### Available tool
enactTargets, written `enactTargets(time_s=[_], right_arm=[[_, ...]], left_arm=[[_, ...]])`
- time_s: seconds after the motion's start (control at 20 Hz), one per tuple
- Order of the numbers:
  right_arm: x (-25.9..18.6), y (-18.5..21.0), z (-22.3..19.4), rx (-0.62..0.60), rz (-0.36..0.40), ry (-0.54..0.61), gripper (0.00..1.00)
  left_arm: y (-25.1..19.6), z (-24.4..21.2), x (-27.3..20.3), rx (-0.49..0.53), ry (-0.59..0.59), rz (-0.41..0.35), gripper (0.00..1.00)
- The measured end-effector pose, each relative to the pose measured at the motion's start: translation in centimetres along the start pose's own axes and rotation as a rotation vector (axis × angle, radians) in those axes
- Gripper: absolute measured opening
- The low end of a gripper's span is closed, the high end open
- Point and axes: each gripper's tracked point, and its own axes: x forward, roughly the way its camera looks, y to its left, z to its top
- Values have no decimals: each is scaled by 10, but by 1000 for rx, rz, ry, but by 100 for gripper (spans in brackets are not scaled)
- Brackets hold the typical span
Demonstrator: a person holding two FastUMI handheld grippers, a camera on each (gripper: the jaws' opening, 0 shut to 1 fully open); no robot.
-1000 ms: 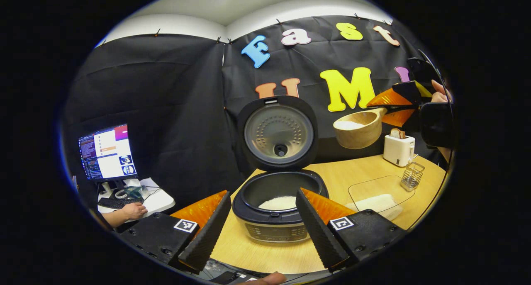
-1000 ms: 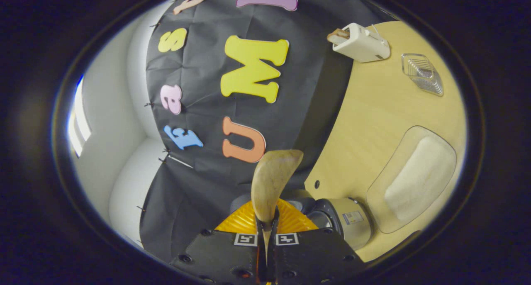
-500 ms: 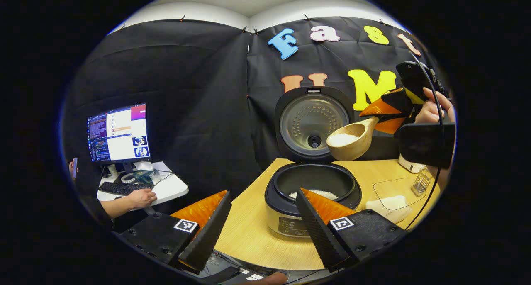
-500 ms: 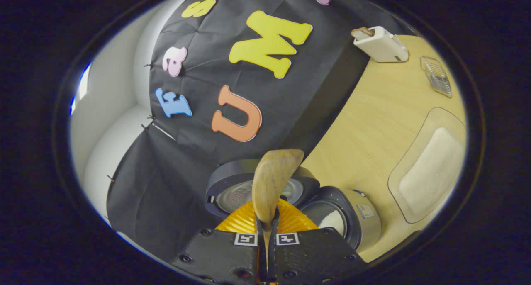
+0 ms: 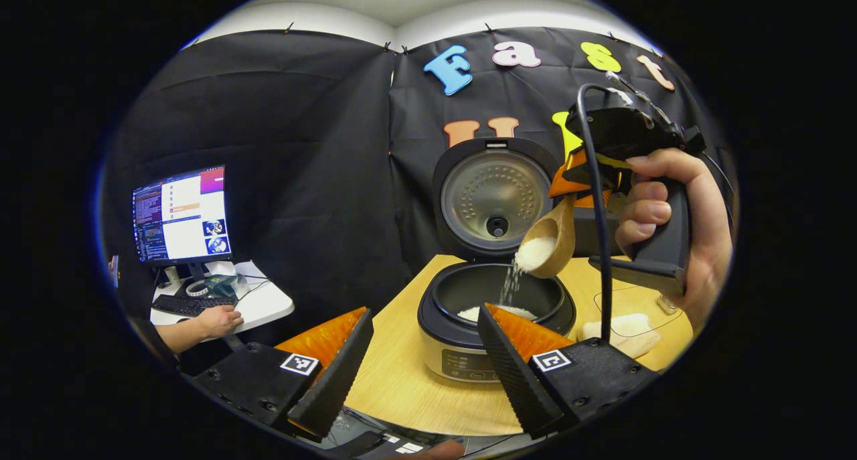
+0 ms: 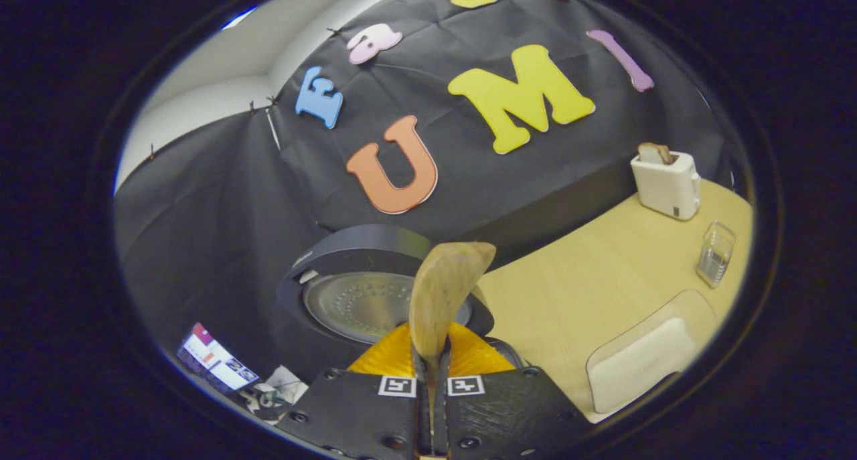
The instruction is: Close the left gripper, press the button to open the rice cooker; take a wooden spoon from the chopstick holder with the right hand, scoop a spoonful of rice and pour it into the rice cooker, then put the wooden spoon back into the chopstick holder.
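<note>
Left gripper (image 5: 418, 353) wide open, holding nothing, near the rice cooker (image 5: 495, 313), lid up. Right gripper (image 5: 581, 179) clamped on wooden spoon (image 5: 550, 242), tipped above the pot, rice (image 5: 510, 286) streaming in. Rice tray (image 5: 629, 323) right.

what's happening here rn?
The right gripper, held in a person's hand, is shut on a wooden spoon tipped over the open rice cooker; rice is streaming into the pot. The left gripper hangs open in front of the cooker, holding nothing.
</note>
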Motion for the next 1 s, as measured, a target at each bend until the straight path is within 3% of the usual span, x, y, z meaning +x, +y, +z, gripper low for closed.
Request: enactTargets(time_s=[0.2, 0.4, 0.6, 0.8, 1.0], right_arm=[[5, 8, 8, -165, -10, -35, 2], [16, 19, 4, -332, 13, 21, 5], [18, 25, 11, -505, 25, -1, 2], [13, 40, -7, -668, 75, 10, 2], [5, 52, -33, -754, 101, 60, 2]], left_arm=[[0, 0, 1, -6, 7, 3, 100], [-6, 3, -1, 12, -1, -2, 100], [-8, 2, 1, 12, -2, -4, 100], [-4, 0, 3, 8, 7, 15, 100], [0, -1, 5, 19, 11, 28, 96]])
